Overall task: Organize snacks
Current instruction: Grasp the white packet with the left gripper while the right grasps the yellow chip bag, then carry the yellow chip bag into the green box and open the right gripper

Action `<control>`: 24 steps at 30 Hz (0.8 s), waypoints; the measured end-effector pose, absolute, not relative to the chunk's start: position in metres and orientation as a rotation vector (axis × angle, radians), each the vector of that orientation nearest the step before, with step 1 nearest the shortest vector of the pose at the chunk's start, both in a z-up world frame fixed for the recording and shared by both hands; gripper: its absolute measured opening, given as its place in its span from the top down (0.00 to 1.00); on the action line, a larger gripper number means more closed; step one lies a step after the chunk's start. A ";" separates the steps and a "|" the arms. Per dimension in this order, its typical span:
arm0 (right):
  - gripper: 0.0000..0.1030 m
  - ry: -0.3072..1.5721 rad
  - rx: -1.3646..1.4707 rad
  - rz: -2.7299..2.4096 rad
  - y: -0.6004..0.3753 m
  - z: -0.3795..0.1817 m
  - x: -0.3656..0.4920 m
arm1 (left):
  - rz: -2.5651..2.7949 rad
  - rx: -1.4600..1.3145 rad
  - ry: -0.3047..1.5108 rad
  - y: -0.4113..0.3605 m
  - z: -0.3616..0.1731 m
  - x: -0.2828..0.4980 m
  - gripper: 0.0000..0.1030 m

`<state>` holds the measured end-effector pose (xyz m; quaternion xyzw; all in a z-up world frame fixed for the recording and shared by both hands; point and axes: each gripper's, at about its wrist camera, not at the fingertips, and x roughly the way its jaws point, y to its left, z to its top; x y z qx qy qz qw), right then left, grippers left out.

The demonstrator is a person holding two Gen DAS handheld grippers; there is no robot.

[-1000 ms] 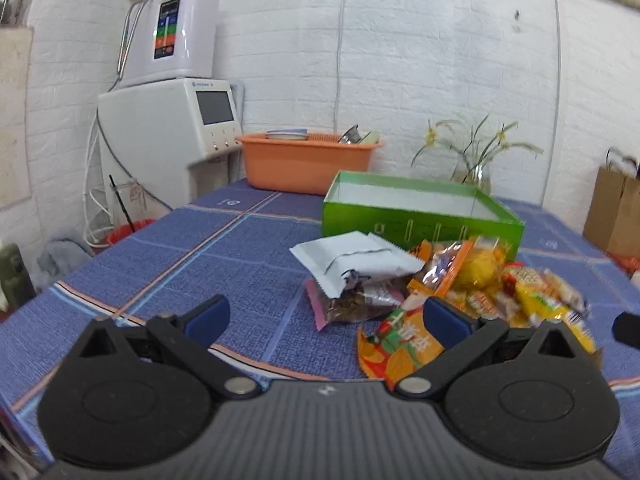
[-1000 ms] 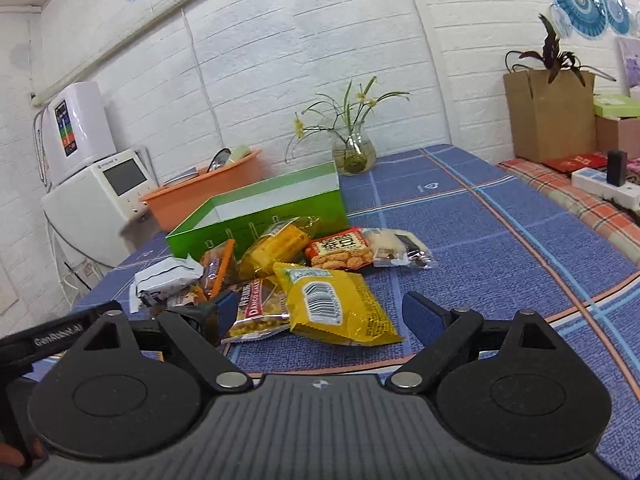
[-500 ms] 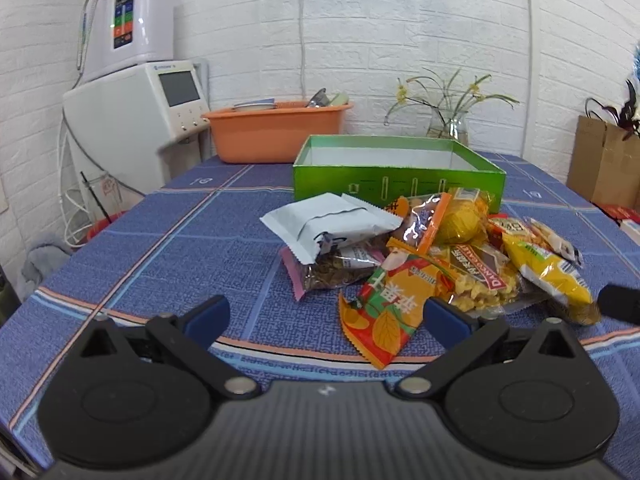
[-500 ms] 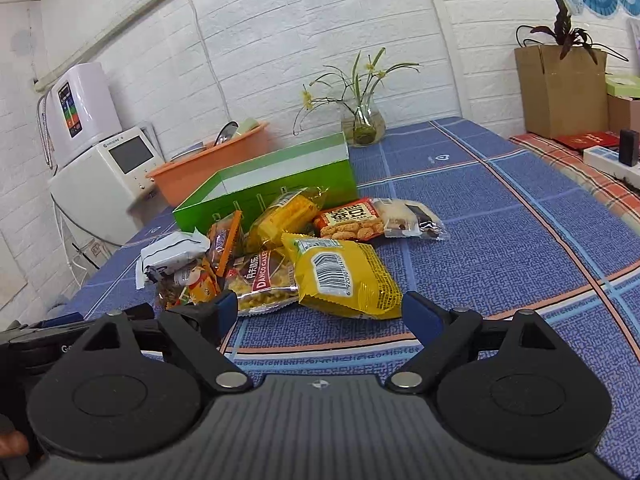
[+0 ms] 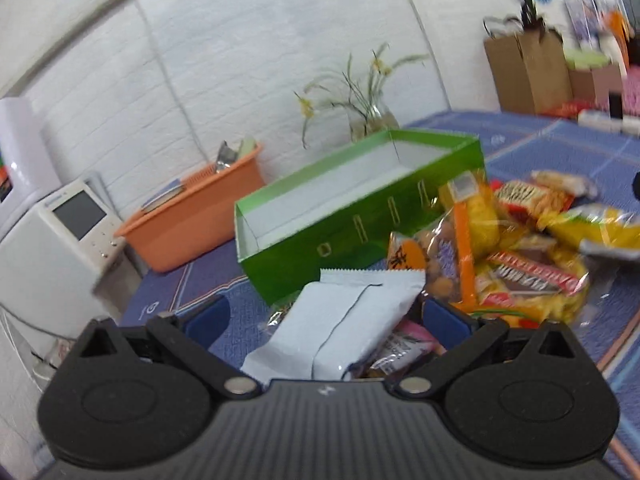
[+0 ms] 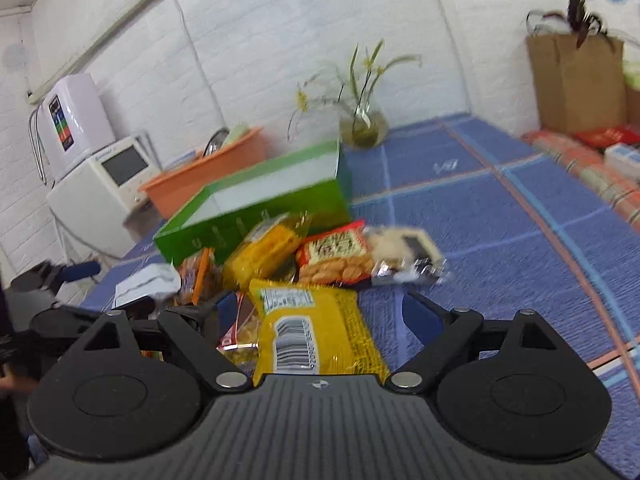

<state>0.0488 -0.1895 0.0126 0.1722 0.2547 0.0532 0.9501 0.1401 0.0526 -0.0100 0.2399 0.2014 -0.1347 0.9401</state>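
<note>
Two tools gape: left (image 5: 324, 316) around matte white pouch (image 5: 340, 324); right (image 6: 320, 316) — crinkly yellow packet (image 6: 316, 332).

Both wrist views look low and close across the snack pile (image 5: 500, 248) toward the green box (image 6: 256, 204).

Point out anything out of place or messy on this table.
The snack packets lie in a loose, overlapping heap on the tablecloth, beside the green box, which looks empty inside. Nothing seems spilled or torn. Both claws are open.
</note>
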 end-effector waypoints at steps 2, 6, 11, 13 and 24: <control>0.00 0.552 0.347 0.125 -0.188 0.008 0.059 | -0.291 0.487 0.442 0.052 -0.015 0.153 0.00; 0.00 0.606 0.326 0.163 -0.183 0.002 0.078 | -0.382 0.407 0.532 0.056 -0.025 0.171 0.00; 0.00 0.701 0.353 0.198 -0.183 -0.011 0.093 | -0.407 0.298 0.607 0.068 -0.025 0.179 0.19; 0.00 0.694 0.360 0.200 -0.184 -0.011 0.091 | -0.385 0.260 0.613 0.075 -0.018 0.179 0.34; 0.08 0.518 0.276 0.194 -0.179 0.021 0.047 | -0.353 0.156 0.594 0.095 -0.001 0.142 0.42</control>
